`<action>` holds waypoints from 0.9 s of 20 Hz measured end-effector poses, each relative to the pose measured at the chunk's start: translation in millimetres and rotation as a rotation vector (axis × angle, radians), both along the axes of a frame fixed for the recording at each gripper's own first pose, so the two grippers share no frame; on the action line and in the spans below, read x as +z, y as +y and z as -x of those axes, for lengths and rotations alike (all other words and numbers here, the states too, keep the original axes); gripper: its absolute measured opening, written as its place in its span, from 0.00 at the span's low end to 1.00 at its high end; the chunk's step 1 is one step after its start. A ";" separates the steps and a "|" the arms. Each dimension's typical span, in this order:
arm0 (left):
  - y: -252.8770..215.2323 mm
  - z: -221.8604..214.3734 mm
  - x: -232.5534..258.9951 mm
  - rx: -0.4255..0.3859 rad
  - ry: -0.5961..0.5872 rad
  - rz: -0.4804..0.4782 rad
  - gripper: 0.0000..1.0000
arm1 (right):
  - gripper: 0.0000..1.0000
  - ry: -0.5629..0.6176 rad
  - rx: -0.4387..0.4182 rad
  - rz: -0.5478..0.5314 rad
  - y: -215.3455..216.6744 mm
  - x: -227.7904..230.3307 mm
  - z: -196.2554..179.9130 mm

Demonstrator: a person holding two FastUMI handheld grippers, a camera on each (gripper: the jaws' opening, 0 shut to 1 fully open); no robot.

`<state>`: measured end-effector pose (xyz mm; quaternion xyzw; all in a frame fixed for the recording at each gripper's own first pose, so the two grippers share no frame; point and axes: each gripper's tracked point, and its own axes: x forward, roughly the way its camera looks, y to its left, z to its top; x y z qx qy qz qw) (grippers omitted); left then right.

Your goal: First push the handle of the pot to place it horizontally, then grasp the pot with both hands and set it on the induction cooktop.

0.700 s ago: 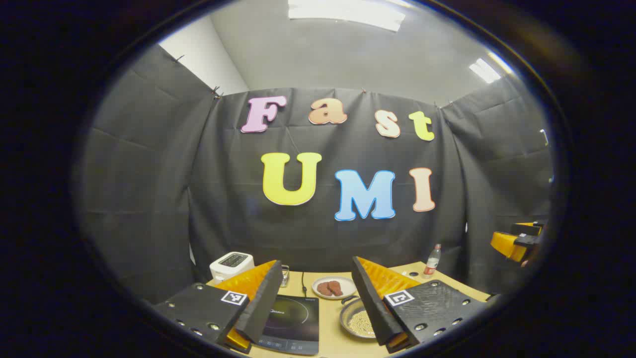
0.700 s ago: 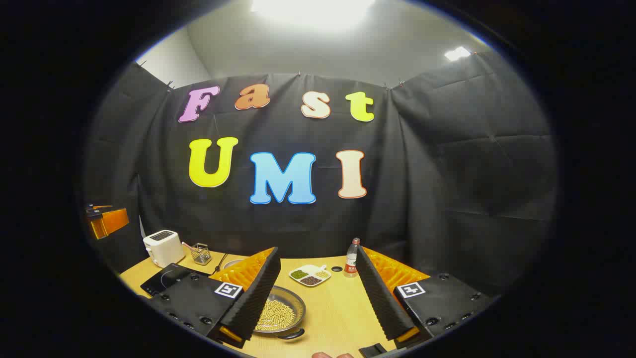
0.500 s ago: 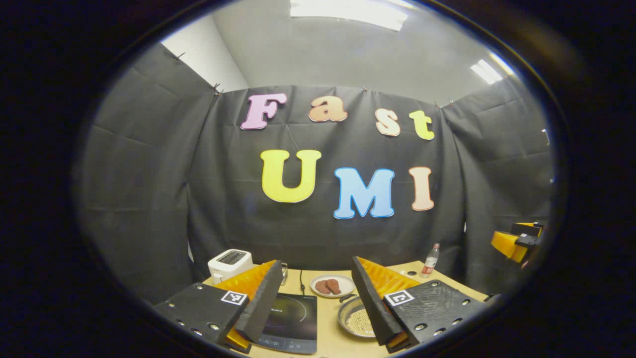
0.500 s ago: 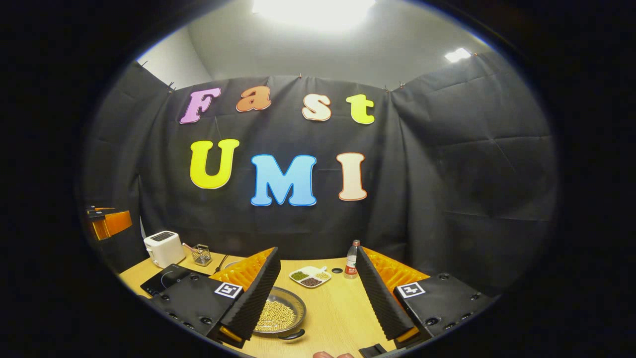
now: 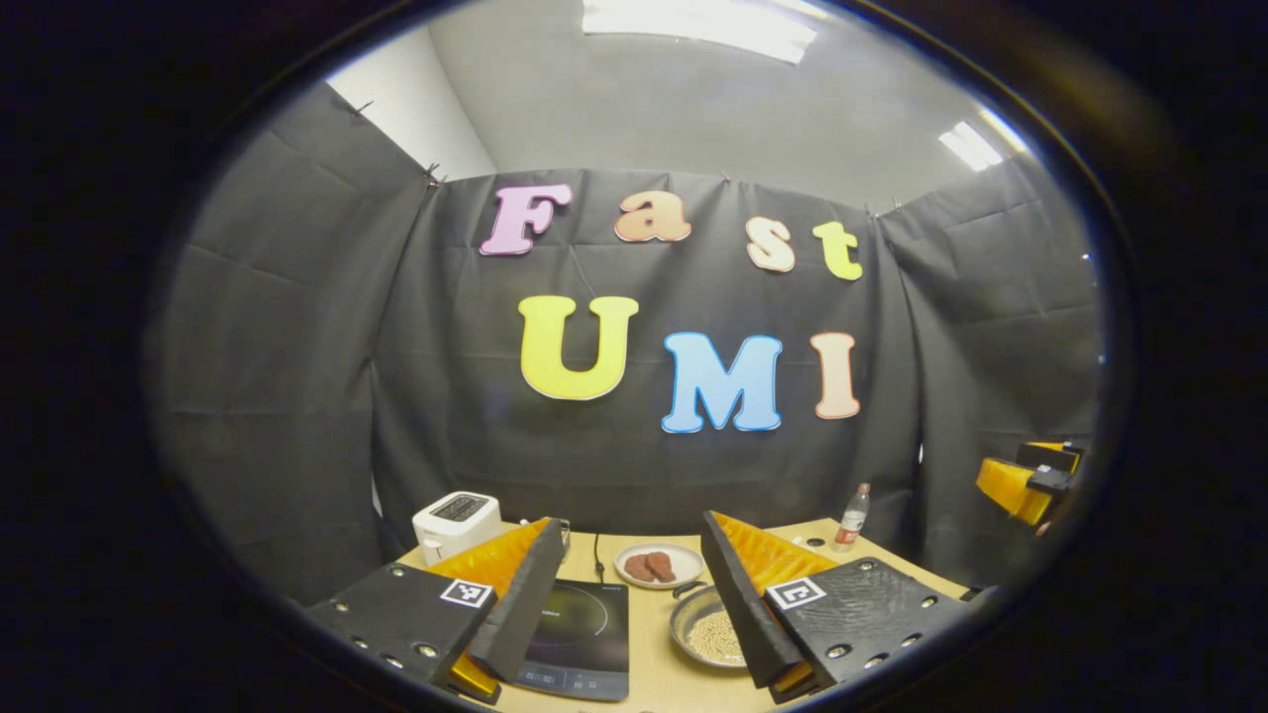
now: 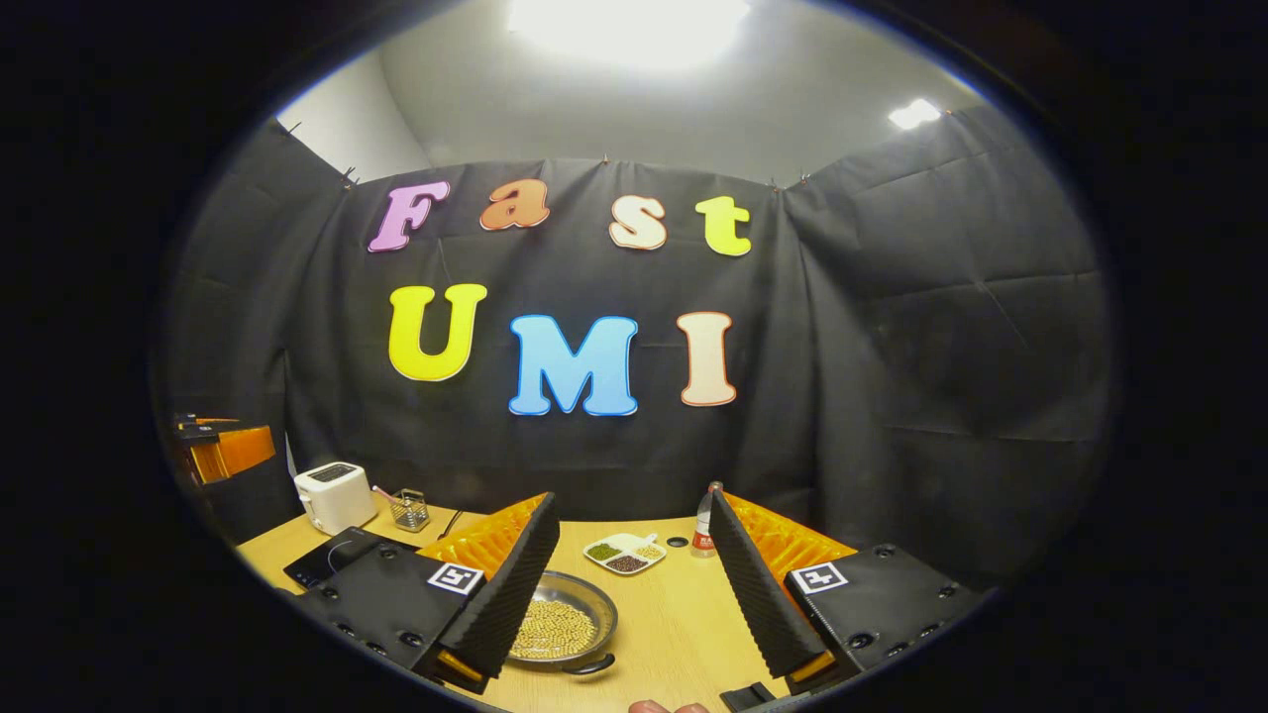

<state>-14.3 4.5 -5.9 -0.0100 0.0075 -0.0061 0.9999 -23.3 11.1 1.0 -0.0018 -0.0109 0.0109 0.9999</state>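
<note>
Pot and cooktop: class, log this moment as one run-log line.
stage: approach | left gripper: open, above table | right gripper: open | pot: on table, beans inside, untouched | cooktop: bare, left of pot

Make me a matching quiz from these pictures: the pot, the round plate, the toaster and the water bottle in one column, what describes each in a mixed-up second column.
Things:
1. pot
2. round plate
3. toaster
4. water bottle

Descriptions:
A. white, at the table's far left
B. holds small pale beans
C. red label, near the back wall
D. carries brown pieces of food

Pairs: 1-B, 2-D, 3-A, 4-C
</note>
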 end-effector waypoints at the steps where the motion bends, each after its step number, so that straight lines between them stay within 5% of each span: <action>1: 0.7 0.9 -1.1 0.002 0.004 -0.001 0.84 | 0.97 0.009 0.006 -0.001 1.4 -3.1 1.1; 18: 9.1 13.4 -11.2 0.001 0.030 -0.002 0.82 | 0.97 0.186 0.194 0.008 47.9 -30.6 -19.6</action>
